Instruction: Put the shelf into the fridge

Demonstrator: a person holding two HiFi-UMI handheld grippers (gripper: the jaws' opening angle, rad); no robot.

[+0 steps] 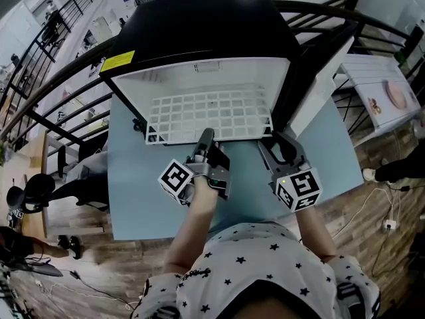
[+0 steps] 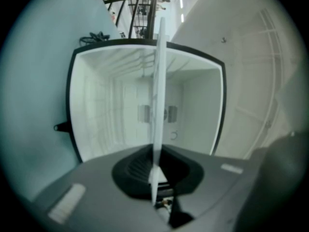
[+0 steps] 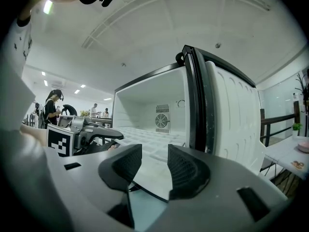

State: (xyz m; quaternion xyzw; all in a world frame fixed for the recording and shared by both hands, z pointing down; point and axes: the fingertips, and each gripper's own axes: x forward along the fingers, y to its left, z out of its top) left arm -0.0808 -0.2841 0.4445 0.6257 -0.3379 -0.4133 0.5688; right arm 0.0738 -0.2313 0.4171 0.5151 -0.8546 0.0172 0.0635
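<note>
Presently the fingers [image 2: 136, 166] of my left gripper [image 1: 204, 137] clamp the front edge of the wire shelf [image 1: 212, 115] at the fridge [image 1: 199, 25] mouth. My right gripper [image 3: 154, 164] stands fingers apart, pressing nothing. Shelf judged light, stiff, thin; best held by the front rail.

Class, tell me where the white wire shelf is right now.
In the head view the shelf lies centre frame, reaching into the open fridge, its near edge clamped by the left hand-held gripper.

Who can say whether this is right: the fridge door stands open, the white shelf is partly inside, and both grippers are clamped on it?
Not both. Only the left gripper clamps the shelf; the right gripper view shows the right gripper with jaws apart, gripping nothing. The fridge door is open, shelf partly inside.
</note>
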